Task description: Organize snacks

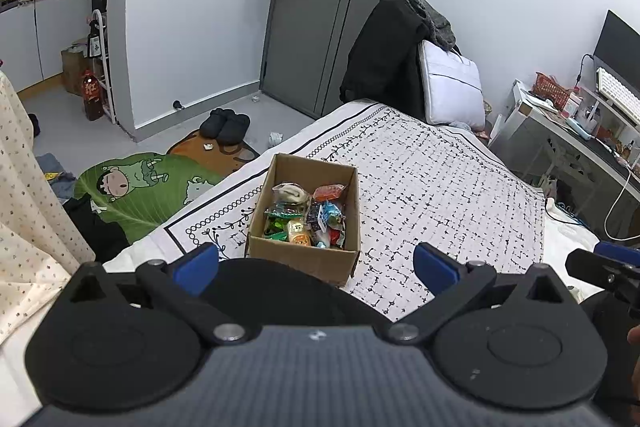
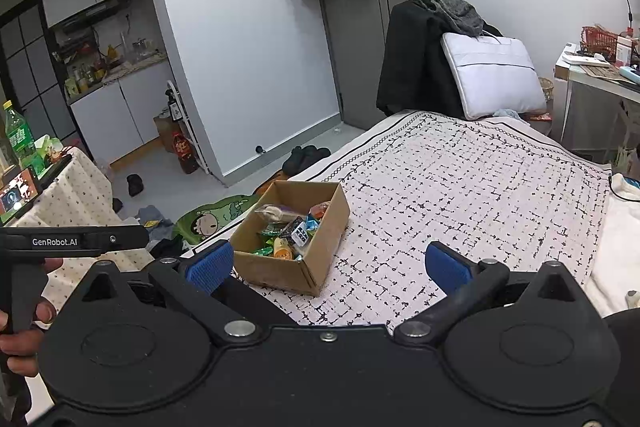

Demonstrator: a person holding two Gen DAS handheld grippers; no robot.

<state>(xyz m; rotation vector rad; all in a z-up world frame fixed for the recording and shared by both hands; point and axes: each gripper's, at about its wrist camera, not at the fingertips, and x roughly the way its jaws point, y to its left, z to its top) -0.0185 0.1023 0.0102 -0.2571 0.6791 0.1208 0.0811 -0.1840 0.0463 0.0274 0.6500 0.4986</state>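
An open cardboard box (image 1: 276, 254) sits on the patterned bed cover, near the bed's left edge. It holds several wrapped snacks (image 1: 308, 215) in mixed colours. The box also shows in the right wrist view (image 2: 276, 271), with the snacks (image 2: 288, 231) inside. My left gripper (image 1: 316, 267) is open and empty, held just in front of and above the box. My right gripper (image 2: 328, 267) is open and empty, to the right of the box and nearer me. Part of the right gripper shows at the right edge of the left wrist view (image 1: 608, 263).
The bed cover (image 1: 440, 187) stretches right and back from the box. A chair with a black coat and a white bag (image 1: 452, 87) stands at the bed's far end. A desk (image 1: 580, 131) is at right. Slippers (image 1: 224, 125) and a green mat (image 1: 140, 187) lie on the floor at left.
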